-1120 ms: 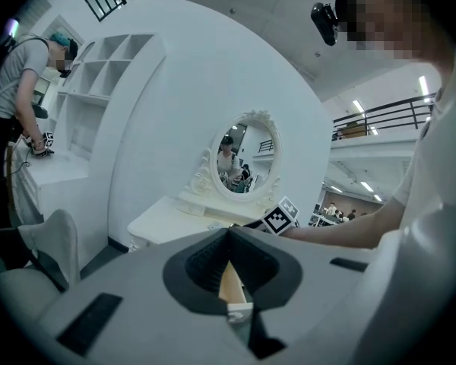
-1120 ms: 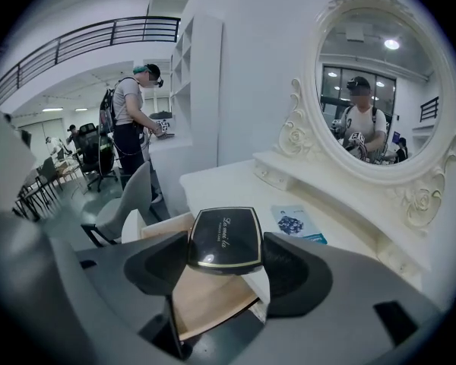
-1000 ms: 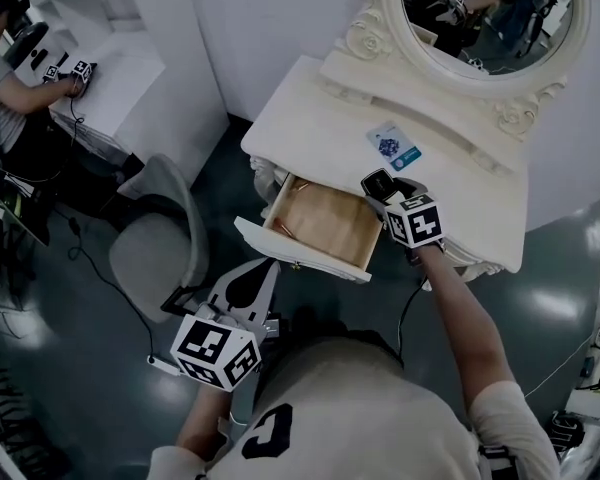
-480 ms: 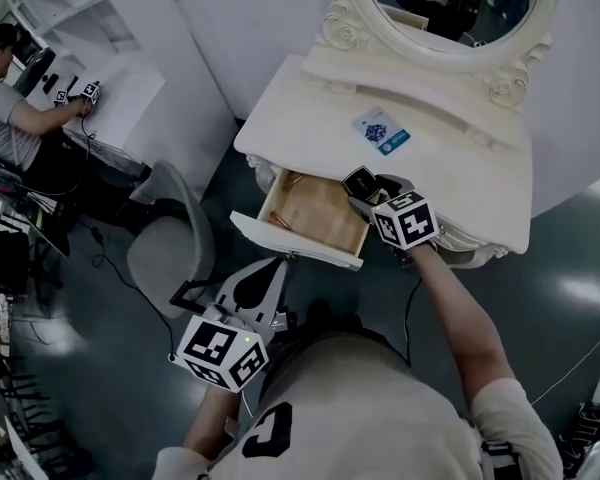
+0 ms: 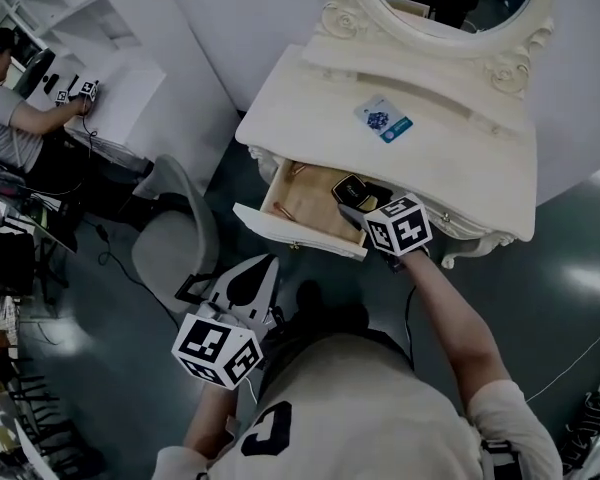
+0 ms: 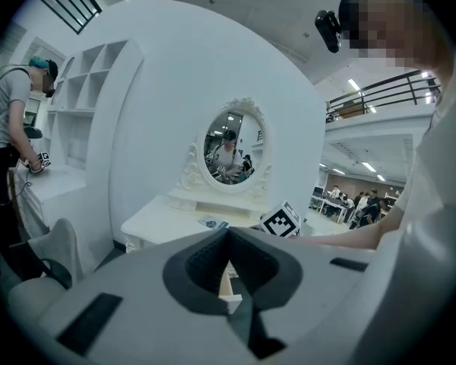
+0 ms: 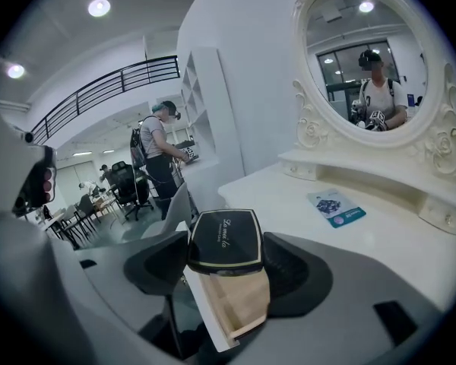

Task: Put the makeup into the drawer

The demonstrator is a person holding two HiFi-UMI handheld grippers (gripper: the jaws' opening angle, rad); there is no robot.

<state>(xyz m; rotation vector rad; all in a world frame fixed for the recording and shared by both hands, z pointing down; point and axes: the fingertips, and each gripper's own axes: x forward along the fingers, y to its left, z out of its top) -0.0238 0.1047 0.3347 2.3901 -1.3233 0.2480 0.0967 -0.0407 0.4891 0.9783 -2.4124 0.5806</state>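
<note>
Clamps compact [image 7: 226,239] in R gripper [image 5: 354,200] over drawer's [image 5: 280,230] right edge for drop-in; parks L gripper [image 5: 252,280], pinched empty, clear of drawer.

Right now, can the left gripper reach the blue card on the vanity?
Probably not from here: the left gripper hangs short of the open drawer, and the blue card lies beyond it, uncovered, on the vanity.

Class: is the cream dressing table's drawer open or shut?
Open: the wood-lined cream drawer juts out from the table, beneath the right gripper's square black compact.
</note>
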